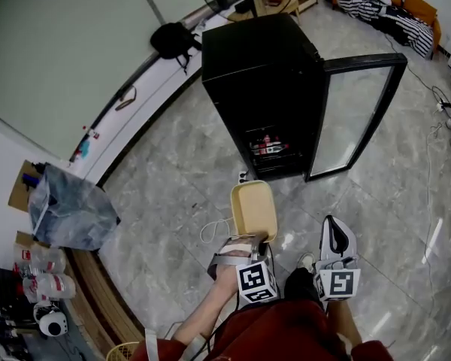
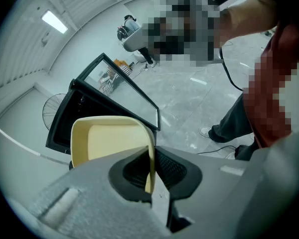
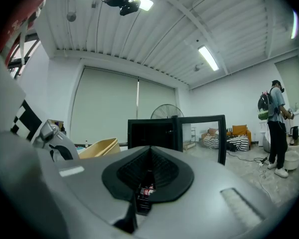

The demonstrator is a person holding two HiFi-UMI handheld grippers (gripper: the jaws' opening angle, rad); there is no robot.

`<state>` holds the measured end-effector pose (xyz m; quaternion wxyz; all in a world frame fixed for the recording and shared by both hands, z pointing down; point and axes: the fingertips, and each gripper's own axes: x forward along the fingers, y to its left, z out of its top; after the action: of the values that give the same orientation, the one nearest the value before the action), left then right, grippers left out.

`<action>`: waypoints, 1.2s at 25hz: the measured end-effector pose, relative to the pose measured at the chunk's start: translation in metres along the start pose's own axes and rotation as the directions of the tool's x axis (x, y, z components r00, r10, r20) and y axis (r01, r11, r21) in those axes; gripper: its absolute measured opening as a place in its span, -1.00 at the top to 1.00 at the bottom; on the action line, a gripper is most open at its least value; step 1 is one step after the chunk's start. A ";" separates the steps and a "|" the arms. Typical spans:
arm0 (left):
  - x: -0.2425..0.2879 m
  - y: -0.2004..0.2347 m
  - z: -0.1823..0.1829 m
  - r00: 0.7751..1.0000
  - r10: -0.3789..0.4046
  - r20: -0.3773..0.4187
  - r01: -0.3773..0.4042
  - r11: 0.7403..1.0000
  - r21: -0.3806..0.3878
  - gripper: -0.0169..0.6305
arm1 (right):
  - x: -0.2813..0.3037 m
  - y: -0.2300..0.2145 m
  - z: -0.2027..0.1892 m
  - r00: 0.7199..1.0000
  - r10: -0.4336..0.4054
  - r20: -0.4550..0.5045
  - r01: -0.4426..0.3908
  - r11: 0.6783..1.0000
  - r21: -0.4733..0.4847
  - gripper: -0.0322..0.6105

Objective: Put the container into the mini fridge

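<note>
A pale yellow container (image 1: 253,209) is held by its rim in my left gripper (image 1: 249,241), low above the floor in front of the black mini fridge (image 1: 261,81). The fridge's glass door (image 1: 363,111) stands swung open to the right, and drinks show on a lower shelf. In the left gripper view the container (image 2: 109,143) has its edge pinched between the pads of the left gripper (image 2: 150,176). My right gripper (image 1: 336,229) hangs beside it, shut and empty. The right gripper view shows this gripper (image 3: 144,183) pointing toward the fridge (image 3: 152,132), with the container (image 3: 97,147) to its left.
A grey bag (image 1: 69,210) and cardboard boxes sit at the left by a long ledge with a black backpack (image 1: 170,39). A sofa with striped fabric (image 1: 387,7) is at the far right. A person (image 3: 276,128) stands at the right. Cables trail on the marble floor.
</note>
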<state>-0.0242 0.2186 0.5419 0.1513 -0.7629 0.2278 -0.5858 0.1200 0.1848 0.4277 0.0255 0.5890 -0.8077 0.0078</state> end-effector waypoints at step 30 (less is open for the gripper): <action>0.095 0.117 0.099 0.999 0.044 -0.010 -0.045 0.997 -0.059 0.88 | 0.103 -0.126 0.009 0.997 0.078 0.022 -0.077 0.997 -0.027 0.90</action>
<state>0.0713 0.0655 0.5354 0.1407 -0.7594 0.2626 -0.5785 0.2086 0.0476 0.4220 0.0236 0.5569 -0.8302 -0.0086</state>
